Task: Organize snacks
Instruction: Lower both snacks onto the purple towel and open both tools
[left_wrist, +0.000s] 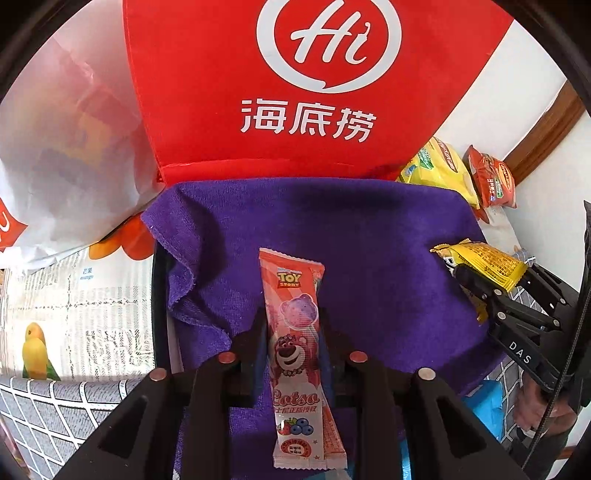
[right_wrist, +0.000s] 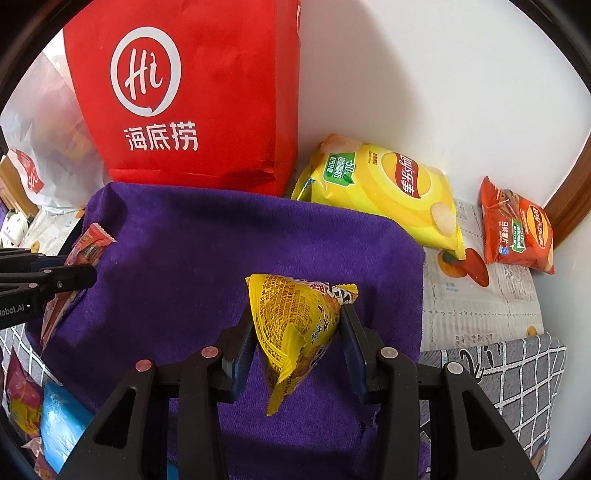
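Observation:
A long pink Lotso candy packet sticks out between the fingers of my left gripper, which is shut on its sides above the purple towel. Its lower end overlaps the gripper body. My right gripper is shut on a crumpled yellow snack packet, held over the same towel. In the left wrist view the right gripper shows at the right with that yellow packet. In the right wrist view the left gripper and the pink packet are at the left edge.
A red Haidilao bag stands behind the towel against the white wall. A yellow chip bag and an orange-red chip bag lie at the right. A white plastic bag sits at the left, a blue package at the near left.

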